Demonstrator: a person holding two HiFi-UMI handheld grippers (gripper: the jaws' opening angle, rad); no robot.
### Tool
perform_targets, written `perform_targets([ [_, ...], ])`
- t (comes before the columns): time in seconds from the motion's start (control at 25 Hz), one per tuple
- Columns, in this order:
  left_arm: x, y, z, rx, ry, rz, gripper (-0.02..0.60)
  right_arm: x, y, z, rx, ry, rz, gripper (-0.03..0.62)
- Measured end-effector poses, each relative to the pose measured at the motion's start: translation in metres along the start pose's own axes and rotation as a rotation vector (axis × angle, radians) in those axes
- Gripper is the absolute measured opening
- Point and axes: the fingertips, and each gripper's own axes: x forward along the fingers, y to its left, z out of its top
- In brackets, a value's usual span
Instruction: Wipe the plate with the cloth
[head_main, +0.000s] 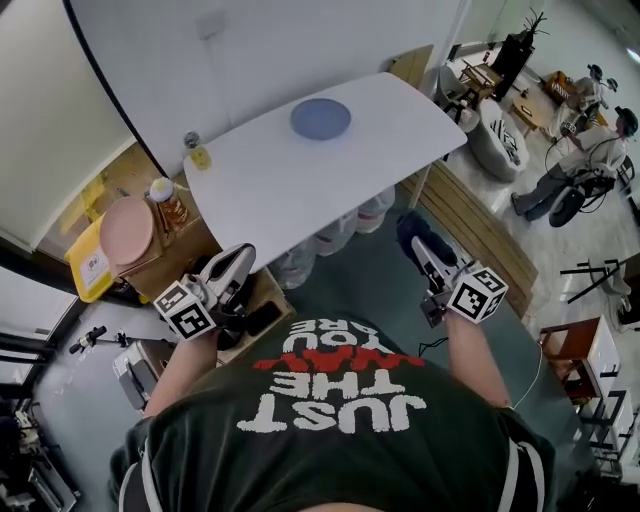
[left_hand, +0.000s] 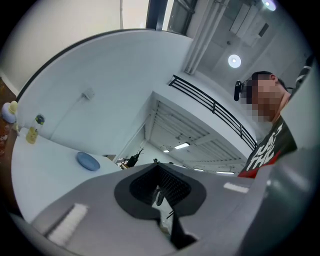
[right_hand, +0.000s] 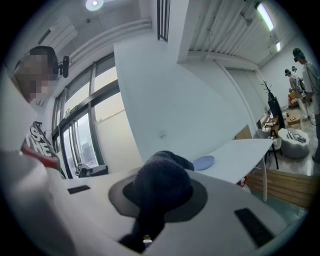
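A round blue plate (head_main: 320, 118) lies toward the far side of the white table (head_main: 260, 185). Both grippers are held in front of the near table edge, short of the plate. My left gripper (head_main: 240, 260) is shut with nothing in it; in the left gripper view its jaws (left_hand: 159, 192) meet, and the plate (left_hand: 88, 161) lies far off to the left. My right gripper (head_main: 420, 248) is shut on a dark blue cloth (head_main: 410, 228). In the right gripper view the bunched cloth (right_hand: 162, 182) covers the jaw tips, and the plate (right_hand: 203, 162) shows just beyond it on the table (right_hand: 240, 150).
A small yellow item (head_main: 200, 157) and a little jar (head_main: 191, 139) sit on the table's left end. Left of the table stand a pink round lid (head_main: 127, 230), a bottle (head_main: 163, 192) and boxes. Plastic jugs (head_main: 345, 228) stand under the table. People (head_main: 590, 150) sit far right.
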Motion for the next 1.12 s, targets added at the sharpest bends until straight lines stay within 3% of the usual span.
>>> perform_targets([
  [0.2,0.063,0.002,-0.007,-0.006,-0.022,0.006,-0.002,0.013,-0.046,0.024,-0.044,0.047,0.052,0.052],
  [0.44,0.114,0.034,-0.013,-0.022,0.019,0.018,-0.002,0.043,-0.09,0.03,-0.027,0.085,0.083,0.052],
  [0.76,0.183,0.15,0.007,-0.051,0.012,-0.01,-0.002,0.155,-0.151,0.047,-0.057,0.158,0.079,0.052],
  [1.12,0.251,0.287,0.037,-0.056,0.105,0.036,-0.002,0.289,-0.218,0.081,-0.039,0.169,0.054,0.052],
])
